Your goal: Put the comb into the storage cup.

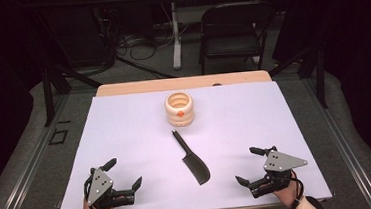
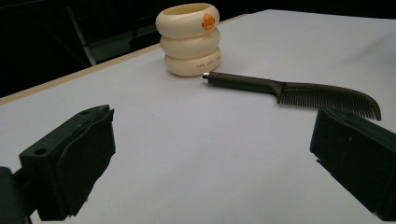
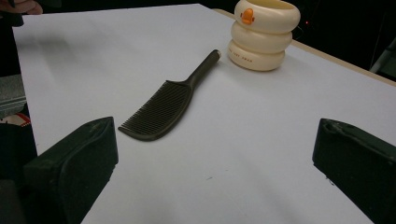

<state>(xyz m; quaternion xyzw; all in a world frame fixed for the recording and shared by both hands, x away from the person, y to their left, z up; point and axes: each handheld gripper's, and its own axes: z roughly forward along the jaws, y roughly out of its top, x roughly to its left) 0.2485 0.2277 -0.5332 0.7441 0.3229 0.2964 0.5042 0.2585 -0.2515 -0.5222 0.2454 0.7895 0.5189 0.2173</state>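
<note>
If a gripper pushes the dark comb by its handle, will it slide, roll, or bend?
The comb lies flat on the smooth table, so it probably slides or pivots rather than rolls. It looks like rigid plastic, likely light. Its thin teeth may flex.

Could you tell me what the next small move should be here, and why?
Probably bring the right gripper toward the comb: both grippers rest open at the near table edge, holding nothing, and the comb lies flat, apart from the cream holder.

The right claw [image 3: 212,163] is standing with its jaws wide apart and nothing between them. A dark comb [image 3: 166,105] is lying flat on the white tabletop [image 3: 261,154], its handle pointing toward a cream ringed container [image 3: 264,35] near the far edge.
</note>
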